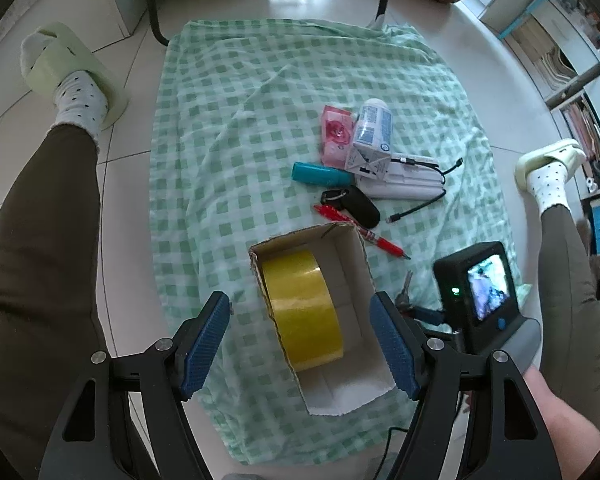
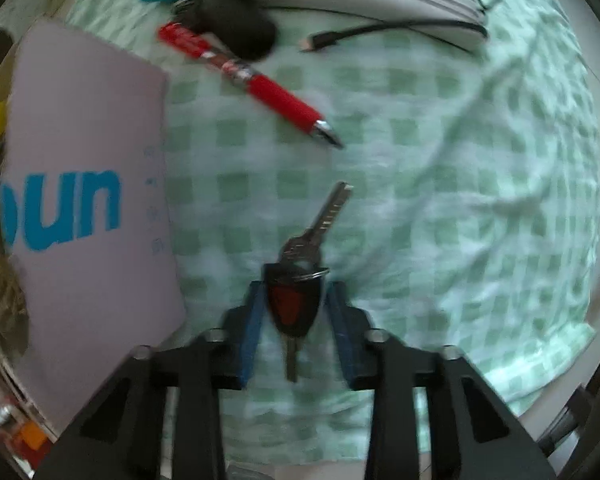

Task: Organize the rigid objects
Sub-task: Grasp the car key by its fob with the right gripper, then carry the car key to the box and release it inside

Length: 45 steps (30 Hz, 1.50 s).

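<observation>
The left gripper (image 1: 300,344) is wide open over the box (image 1: 332,394), its pads on either side of the box but not squeezing it, likely to keep it steady. One roll of yellow tape (image 1: 304,312) stands on its edge inside.

The right gripper (image 2: 296,320) sits beside the box with one bunch of keys (image 2: 294,300) between its pads. The picture is blurry, but the pads seem to stand a little off the fob, so the grip looks loose.

Waiting on the cloth (image 1: 220,140) are one red pen (image 2: 260,84), one teal marker (image 1: 320,172), one black fob (image 1: 360,204), one power bank (image 1: 404,184) with one cable, one tube (image 1: 374,128) and one pink packet (image 1: 334,136).
</observation>
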Tool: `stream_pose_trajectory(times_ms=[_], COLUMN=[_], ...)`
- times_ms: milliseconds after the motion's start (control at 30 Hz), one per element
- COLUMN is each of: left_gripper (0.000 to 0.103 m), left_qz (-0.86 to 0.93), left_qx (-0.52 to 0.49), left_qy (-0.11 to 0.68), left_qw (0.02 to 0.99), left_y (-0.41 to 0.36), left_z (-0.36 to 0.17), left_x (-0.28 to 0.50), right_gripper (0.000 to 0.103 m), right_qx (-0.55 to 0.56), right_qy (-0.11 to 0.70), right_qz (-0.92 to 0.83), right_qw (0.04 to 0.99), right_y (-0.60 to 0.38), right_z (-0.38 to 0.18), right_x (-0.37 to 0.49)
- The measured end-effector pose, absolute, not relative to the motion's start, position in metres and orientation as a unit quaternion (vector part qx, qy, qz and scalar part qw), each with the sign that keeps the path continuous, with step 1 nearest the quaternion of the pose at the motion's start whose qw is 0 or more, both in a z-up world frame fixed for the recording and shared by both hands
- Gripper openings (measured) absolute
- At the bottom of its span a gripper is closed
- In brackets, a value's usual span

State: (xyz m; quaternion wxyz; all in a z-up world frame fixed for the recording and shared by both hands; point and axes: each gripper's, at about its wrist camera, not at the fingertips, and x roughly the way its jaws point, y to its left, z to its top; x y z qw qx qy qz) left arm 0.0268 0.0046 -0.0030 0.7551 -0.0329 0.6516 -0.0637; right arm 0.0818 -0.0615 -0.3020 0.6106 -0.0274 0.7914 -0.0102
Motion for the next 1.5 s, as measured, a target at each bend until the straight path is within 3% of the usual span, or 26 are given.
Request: stream_pose_trajectory(times_ms=[100,400,667,1100,1267,1500], left_gripper=[0.071,0.071,0.071,0.071,0.071,0.071], left_qz=[-0.072,-0.103,-0.111,-0.091,-0.088,-0.086], left_qx=[-0.024,-0.022,-0.055,-0.15,-0.198,-0.194], left_qy=[0.65,0.661,0.669,0.688,0.686,0.701], left_qw=[0.756,0.743,0.733,0.704,0.694,0.681], left_y=[0.0,-0.009,0.0,0.032,0.043,0.039], left_z=[0.0,0.006,0.006,-0.013,-0.016,-0.026], left_x=[0.024,0.016,0.015,0.015,0.016,0.016], right_gripper=[0.01,0.01,0.01,0.01,0.01,0.01], right_qx=[0.004,0.079,0.081,0.128,0.221,0.195], right_qy=[0.777,0.702,0.66,0.635,0.639,0.619], right_qz=[-0.002,0.036,0.106,0.125,0.115,0.126], right_qw=[0.63,0.706,0.739,0.752,0.727,0.75], right_y=[-0.06,-0.04,-0.049,-0.03,-0.037,-0.04], right_z=[-0.281,-0.186,-0.113,-0.124,-0.142,-0.126], right_x=[0.085,0.086,0.079,0.055,0.03,0.038])
